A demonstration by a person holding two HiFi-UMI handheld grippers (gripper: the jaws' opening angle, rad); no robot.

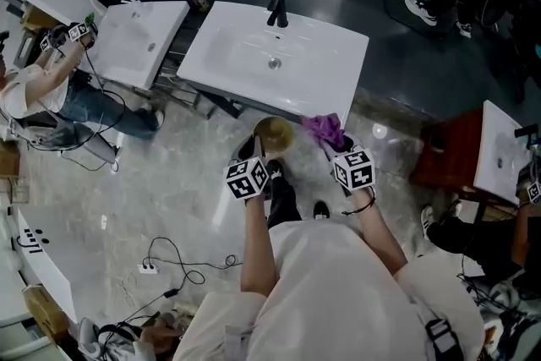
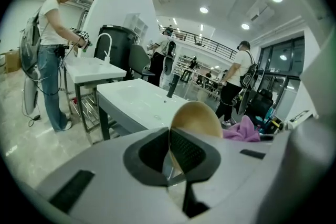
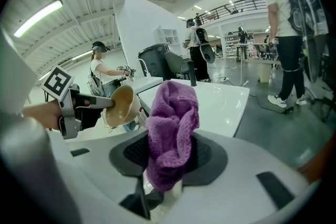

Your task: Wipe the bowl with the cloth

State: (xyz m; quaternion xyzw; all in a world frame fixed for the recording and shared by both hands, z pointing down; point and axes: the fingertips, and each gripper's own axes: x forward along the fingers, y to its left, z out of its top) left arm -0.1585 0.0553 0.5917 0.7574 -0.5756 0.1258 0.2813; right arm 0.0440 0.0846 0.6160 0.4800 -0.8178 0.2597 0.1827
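A tan bowl [image 1: 274, 132] hangs in the air in front of the white sink basin [image 1: 330, 46], tipped on its side. My left gripper [image 1: 258, 155] is shut on the bowl's rim; in the left gripper view the bowl [image 2: 197, 119] rises edge-on from between the jaws. My right gripper [image 1: 336, 146] is shut on a purple cloth [image 1: 325, 129], which stands bunched above its jaws as the cloth [image 3: 172, 131]. In the right gripper view the bowl [image 3: 122, 106] opens toward the cloth, a short gap apart, with the left gripper [image 3: 111, 103] at its rim.
A black tap [image 1: 278, 11] stands at the basin's far edge. A second white basin [image 1: 135, 42] is to the left, where a person [image 1: 51, 93] works with grippers. A third basin [image 1: 499, 150] on a red-brown stand is at the right. Cables lie on the marble floor [image 1: 169, 182].
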